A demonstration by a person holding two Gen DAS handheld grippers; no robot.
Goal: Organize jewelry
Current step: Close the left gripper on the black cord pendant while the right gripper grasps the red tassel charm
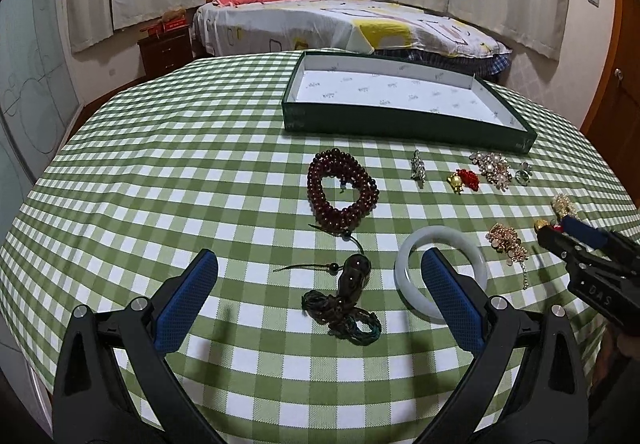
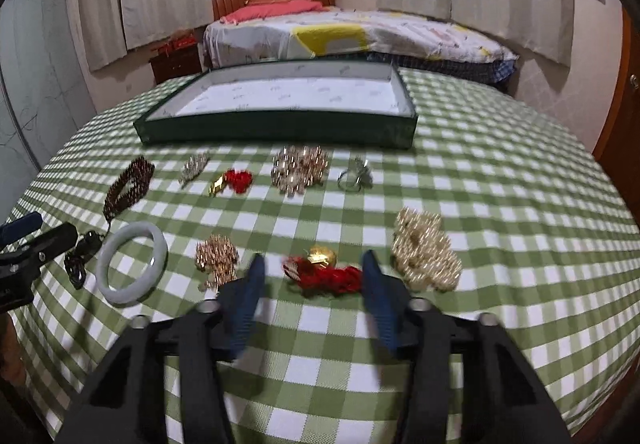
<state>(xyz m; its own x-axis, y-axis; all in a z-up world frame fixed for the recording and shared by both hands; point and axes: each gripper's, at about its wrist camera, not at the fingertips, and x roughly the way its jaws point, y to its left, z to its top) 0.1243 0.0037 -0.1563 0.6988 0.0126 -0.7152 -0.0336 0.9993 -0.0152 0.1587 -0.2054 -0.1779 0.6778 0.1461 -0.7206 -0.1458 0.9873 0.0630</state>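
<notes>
You're at the pick-up — the right gripper (image 2: pixel 314 272) brackets the red-and-gold charm (image 2: pixel 320 270), well short of the empty tray (image 2: pixel 276 126), jaws apart and seemingly not yet pinching. Close gently next. The left gripper (image 1: pixel 320 264) gapes over the dark pendant (image 1: pixel 352 284).

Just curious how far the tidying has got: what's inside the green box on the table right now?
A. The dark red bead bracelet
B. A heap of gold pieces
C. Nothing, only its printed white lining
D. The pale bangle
C: the green box shows only bare white lining, while the bead bracelet and pale bangle lie on the checked cloth.
</notes>
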